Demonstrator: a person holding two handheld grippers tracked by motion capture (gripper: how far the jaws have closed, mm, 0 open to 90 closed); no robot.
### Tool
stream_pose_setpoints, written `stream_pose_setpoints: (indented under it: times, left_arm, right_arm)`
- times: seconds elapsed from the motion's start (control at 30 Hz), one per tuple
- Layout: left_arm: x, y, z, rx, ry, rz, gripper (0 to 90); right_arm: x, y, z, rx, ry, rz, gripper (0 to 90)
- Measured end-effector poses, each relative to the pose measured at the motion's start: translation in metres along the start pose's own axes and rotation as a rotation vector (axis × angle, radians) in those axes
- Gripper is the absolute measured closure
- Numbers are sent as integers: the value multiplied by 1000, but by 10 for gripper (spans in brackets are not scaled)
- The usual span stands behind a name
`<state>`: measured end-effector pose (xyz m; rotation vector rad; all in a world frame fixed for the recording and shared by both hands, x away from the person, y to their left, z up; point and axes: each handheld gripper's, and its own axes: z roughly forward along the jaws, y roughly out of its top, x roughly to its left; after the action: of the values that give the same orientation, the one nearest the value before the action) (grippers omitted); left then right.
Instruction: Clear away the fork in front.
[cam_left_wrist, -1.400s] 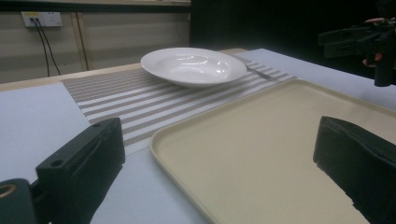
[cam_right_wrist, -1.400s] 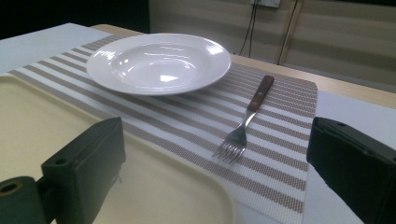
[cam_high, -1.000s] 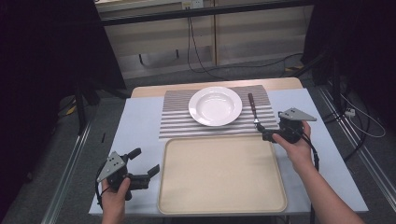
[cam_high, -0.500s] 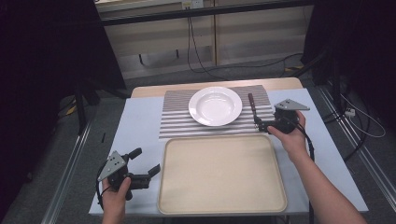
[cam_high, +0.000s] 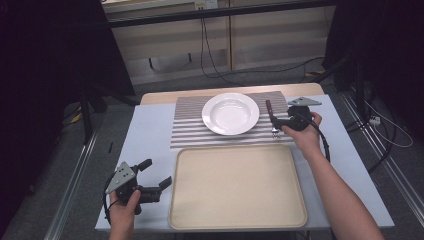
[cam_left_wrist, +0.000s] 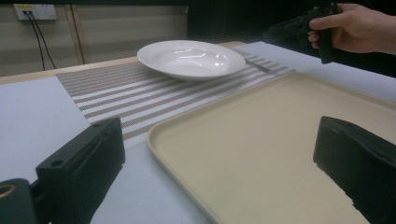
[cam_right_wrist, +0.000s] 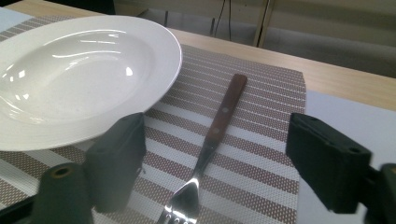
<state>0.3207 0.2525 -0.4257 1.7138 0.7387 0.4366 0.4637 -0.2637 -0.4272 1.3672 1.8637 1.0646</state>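
— Between our right gripper's (cam_right_wrist: 210, 179) spread jaws, what lies there?

— We see a fork (cam_right_wrist: 208, 148) flat on the striped placemat (cam_right_wrist: 261, 154), tines toward us, its wooden handle pointing away. A white plate (cam_right_wrist: 70, 74) sits just to the left of the gripper, close beside the fork but apart from it. Nothing is pinched yet.

— How will the fork handle?

— We judge it light and stiff. The metal neck looks slick and thin, lying low on the mat. The riveted wooden handle is thicker and likely grippier, so we would close on it across its width, near the middle.

— And our left gripper (cam_high: 150, 181)?

— It hangs open and empty over the pale blue table (cam_high: 147, 135), with a bare beige tray (cam_high: 235, 185) just to its right; in its own view one jaw sits over the tray.

— What of the surroundings?

— Beyond the far table edge we see light wooden panels, trailing cables and a wall socket, with dark space at both sides.
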Motion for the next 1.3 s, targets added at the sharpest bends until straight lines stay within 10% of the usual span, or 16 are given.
stream_pose_setpoints:
  times: [0.57, 0.97, 1.3]
  left_arm:
    - [2, 0, 1, 6, 14, 9, 23]
    - [1, -1, 4, 16, 13, 15, 23]
    - [1, -1, 3, 7, 17, 11, 22]
  right_arm:
    - [-13, 0, 49, 132, 0, 31, 640]
    - [-6, 3, 74, 220, -5, 23, 724]
    - [-12, 3, 63, 294, 7, 56, 783]
